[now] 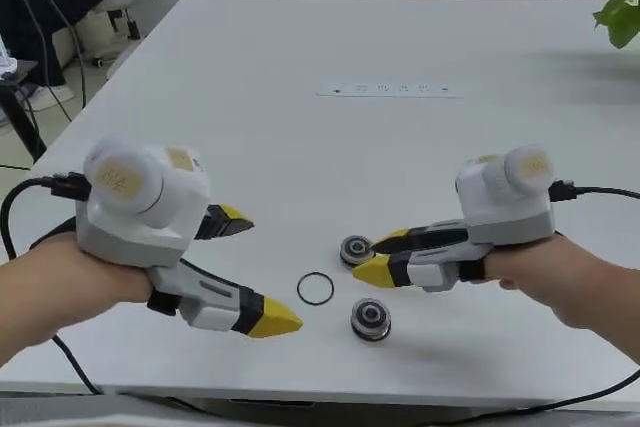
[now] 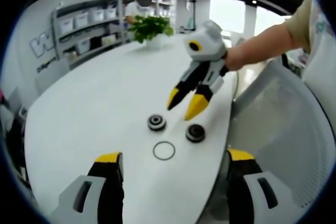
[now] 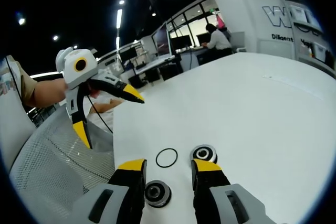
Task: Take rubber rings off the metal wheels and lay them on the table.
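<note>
Left tongs [image 1: 255, 269] gape wide and empty, low over the desk [image 1: 300, 127]. Right tongs [image 1: 375, 257], partly apart and holding nothing, point at the far wheel [image 1: 356, 250]. One rubber ring [image 1: 315, 288] lies flat between both tongs, with the near wheel [image 1: 370, 318] just beside it. The step looks like reaching for another wheel. Next, one pair should steady the hub while the other pinches its dark rim.

Tabletop [image 1: 400, 147] free ahead; wheels [image 1: 370, 318], ring [image 1: 315, 288] (loose) nr front edge.
</note>
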{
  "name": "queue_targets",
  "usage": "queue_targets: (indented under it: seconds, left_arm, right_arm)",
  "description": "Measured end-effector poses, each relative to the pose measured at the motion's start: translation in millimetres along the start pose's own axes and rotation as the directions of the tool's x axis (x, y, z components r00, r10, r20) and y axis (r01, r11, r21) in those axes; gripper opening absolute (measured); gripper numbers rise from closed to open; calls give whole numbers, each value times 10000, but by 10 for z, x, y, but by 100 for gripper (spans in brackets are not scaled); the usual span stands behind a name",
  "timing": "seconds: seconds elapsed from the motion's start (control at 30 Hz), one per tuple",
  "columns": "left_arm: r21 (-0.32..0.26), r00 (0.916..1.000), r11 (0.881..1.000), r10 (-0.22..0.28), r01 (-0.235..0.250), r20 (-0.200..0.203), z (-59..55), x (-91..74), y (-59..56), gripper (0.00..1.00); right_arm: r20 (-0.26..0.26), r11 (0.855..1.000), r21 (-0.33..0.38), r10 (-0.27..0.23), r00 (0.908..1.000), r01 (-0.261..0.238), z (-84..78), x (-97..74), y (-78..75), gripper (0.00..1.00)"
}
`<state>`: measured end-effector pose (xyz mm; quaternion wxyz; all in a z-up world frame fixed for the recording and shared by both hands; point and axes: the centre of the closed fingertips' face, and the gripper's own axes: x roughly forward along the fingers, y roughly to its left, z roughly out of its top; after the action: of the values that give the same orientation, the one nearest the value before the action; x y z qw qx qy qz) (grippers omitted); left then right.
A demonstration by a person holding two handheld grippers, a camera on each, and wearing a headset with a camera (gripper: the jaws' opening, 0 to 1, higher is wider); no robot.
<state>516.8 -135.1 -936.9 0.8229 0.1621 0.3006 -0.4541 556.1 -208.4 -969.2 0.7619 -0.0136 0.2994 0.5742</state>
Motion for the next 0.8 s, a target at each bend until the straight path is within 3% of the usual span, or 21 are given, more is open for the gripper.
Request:
queue_targets:
  seconds: [0.47,0.63,0.8]
  left_arm:
    - [213,9992,9991,-372,375,-129,106,198,-53,76]
    - [313,9988,9984,-473,477,-129,136,276,-54,71]
    - [522,9970,9958,-744,755,-225,139,377,-124,66]
  right_arm:
    - [235,9998,42,-201,9995,200,-122,-296,11,34]
    - [264,9998,115,-168,9995,165,-199,-319,20,35]
    - [99,9999,-50,-87,9999,87,-278,-301,43,34]
